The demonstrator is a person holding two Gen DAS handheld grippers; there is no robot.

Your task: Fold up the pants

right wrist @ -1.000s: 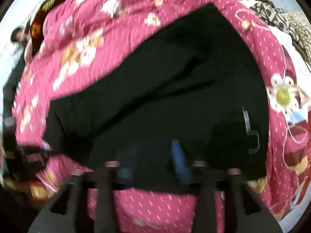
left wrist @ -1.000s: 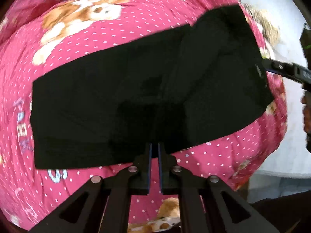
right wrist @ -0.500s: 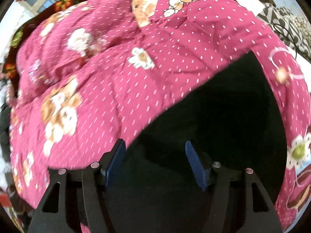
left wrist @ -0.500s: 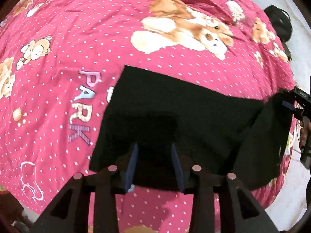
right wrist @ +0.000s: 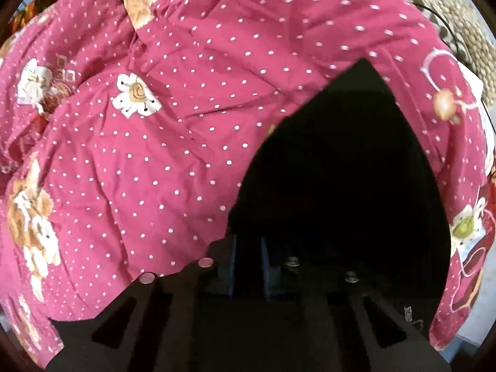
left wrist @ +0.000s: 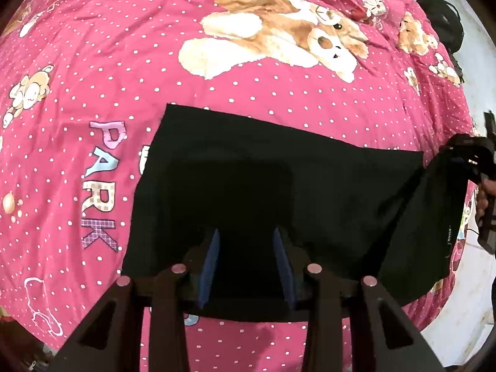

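Black pants (left wrist: 254, 167) lie folded flat on a pink dotted bedspread (left wrist: 124, 62). In the left wrist view my left gripper (left wrist: 246, 241) is open, its blue-padded fingers (left wrist: 212, 257) just over the pants' near edge, holding nothing. At the far right of that view my right gripper (left wrist: 465, 155) is shut on the pants' right end, which hangs lifted and draped. In the right wrist view the right gripper (right wrist: 248, 248) has its blue pads close together on the black cloth (right wrist: 341, 186) that fills the lower right.
The bedspread (right wrist: 155, 155) has dog, flower and "PARK" prints. A dark bag (left wrist: 440, 18) lies at the bed's far right edge. A beige knitted item (right wrist: 458, 31) lies beyond the bed at the upper right. A pale floor (left wrist: 465, 310) lies past the bed's right edge.
My left gripper opened, let go of the pants' edge and pulled back. My right gripper closed on the right end of the pants and lifted it.
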